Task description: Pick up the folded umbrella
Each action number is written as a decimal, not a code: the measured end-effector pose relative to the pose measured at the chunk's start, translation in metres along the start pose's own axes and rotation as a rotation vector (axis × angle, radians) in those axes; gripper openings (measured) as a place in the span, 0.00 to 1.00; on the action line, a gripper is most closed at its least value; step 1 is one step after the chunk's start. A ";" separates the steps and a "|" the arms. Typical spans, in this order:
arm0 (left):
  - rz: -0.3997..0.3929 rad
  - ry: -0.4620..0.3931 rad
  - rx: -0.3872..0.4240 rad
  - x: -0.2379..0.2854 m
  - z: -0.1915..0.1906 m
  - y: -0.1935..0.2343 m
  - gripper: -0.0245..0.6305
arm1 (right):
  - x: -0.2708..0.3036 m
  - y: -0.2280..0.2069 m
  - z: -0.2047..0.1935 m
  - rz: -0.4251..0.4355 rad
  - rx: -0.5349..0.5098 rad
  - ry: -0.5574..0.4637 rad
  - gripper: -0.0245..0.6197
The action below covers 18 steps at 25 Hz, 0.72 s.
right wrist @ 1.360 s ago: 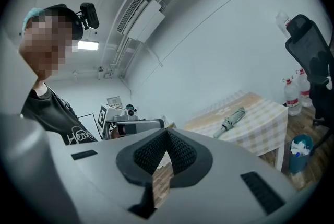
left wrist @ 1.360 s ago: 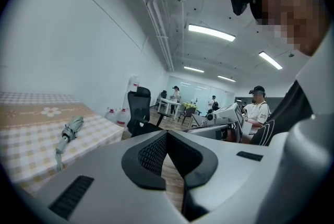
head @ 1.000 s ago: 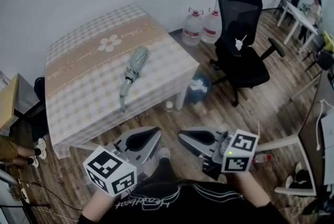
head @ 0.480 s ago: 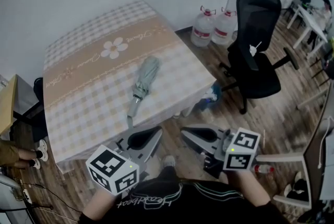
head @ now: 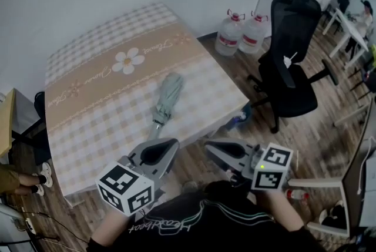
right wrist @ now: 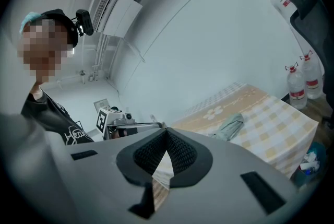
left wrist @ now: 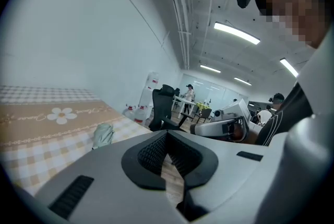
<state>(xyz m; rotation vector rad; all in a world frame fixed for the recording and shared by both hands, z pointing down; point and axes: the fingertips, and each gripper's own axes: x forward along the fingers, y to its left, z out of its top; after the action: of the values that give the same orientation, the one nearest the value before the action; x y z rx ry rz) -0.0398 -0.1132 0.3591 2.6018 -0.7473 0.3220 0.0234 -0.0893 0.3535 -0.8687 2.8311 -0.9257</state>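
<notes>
A folded pale green umbrella [head: 166,98] lies on the checked beige tablecloth of a table [head: 88,110], near its front edge, handle end toward me. My left gripper [head: 174,144] is held just short of that edge, jaws shut and empty. My right gripper [head: 208,145] is beside it over the wooden floor, also shut and empty. In the left gripper view the umbrella [left wrist: 103,134] lies left of the closed jaw tips [left wrist: 167,133]. In the right gripper view the umbrella [right wrist: 229,126] lies right of the tips [right wrist: 166,130]. Neither gripper touches it.
A black office chair [head: 291,63] stands right of the table, with large water bottles [head: 241,33] by the wall behind it. A blue bag [head: 235,123] lies on the floor by the table's corner. A seated person's feet [head: 40,177] show at the left.
Both grippers have travelled forward toward the table, still shut. The table and umbrella now lie closer and lower in the head view.
</notes>
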 end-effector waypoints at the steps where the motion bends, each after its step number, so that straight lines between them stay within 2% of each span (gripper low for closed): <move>1: 0.003 0.001 -0.001 0.001 0.001 0.003 0.03 | 0.002 -0.002 0.002 0.001 0.001 0.002 0.05; 12: 0.078 0.002 -0.012 0.023 0.015 0.044 0.03 | 0.022 -0.040 0.030 0.037 0.008 0.012 0.05; 18: 0.187 0.041 -0.023 0.044 0.018 0.080 0.03 | 0.032 -0.068 0.045 0.061 0.014 0.045 0.05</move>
<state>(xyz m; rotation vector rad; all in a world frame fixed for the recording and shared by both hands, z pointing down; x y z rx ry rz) -0.0451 -0.2031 0.3830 2.5004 -0.9767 0.4185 0.0396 -0.1757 0.3583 -0.7645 2.8675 -0.9690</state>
